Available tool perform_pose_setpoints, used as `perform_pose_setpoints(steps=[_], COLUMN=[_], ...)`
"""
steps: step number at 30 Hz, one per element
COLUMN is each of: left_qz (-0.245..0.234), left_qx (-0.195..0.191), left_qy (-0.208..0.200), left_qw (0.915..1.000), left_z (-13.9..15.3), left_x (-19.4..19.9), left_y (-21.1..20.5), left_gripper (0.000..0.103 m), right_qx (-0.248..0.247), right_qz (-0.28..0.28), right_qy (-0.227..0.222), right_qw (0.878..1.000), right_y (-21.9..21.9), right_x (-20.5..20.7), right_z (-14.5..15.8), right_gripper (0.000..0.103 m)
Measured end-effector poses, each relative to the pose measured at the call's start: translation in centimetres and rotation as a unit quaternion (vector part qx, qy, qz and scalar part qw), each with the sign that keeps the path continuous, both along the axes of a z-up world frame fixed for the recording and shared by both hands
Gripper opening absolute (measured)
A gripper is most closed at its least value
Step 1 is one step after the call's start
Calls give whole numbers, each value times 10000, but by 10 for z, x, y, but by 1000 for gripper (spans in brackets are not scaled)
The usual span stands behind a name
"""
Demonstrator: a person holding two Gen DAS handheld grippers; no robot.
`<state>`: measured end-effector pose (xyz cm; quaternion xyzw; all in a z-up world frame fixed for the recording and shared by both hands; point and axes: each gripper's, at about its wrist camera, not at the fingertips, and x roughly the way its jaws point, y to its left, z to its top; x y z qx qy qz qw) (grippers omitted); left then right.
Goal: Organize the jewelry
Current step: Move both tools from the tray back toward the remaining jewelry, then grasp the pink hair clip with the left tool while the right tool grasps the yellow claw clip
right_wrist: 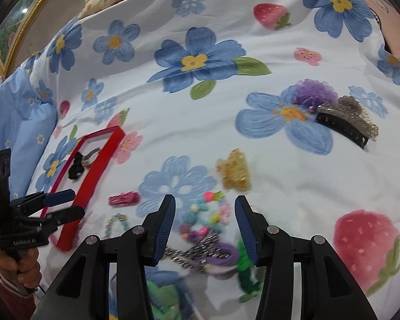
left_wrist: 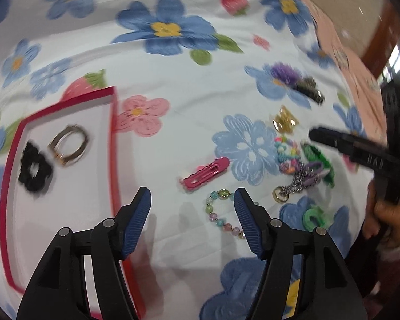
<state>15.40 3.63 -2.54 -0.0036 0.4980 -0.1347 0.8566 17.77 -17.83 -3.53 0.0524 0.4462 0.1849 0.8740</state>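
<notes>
A red-rimmed tray (left_wrist: 112, 144) lies at the left on a flowered bedsheet; it holds a black scrunchie (left_wrist: 34, 170) and a metal bangle (left_wrist: 69, 144). My left gripper (left_wrist: 192, 200) is open and empty, hovering between the tray and a pastel bead bracelet (left_wrist: 221, 213), with a pink hair clip (left_wrist: 205, 173) just ahead. My right gripper (right_wrist: 205, 208) is open and empty above a colourful bead bracelet (right_wrist: 208, 218), a chain (right_wrist: 197, 250) and a purple hair tie (right_wrist: 224, 256). The tray also shows in the right wrist view (right_wrist: 93, 176).
A yellow claw clip (right_wrist: 234, 173), a black-and-gold claw clip (right_wrist: 346, 120) and a purple scrunchie (right_wrist: 314, 90) lie farther out. Green hair ties (right_wrist: 245, 269) lie near the right gripper. A blue pillow (right_wrist: 16, 117) sits at the left.
</notes>
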Motion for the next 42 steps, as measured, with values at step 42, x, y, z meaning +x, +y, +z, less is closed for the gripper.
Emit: perform_pose_setpoints(steps=[42], left_qz=[583], left_qx=[-845], left_qy=[56], left_qw=[9947], left_z=[-1], left_x=[3], left_y=[33], left_gripper=[25], right_qx=[70], right_qz=[563], right_qy=[104], right_qw=[9983], right_y=[40], right_x=[27], right_z=[-16], right_gripper=[30])
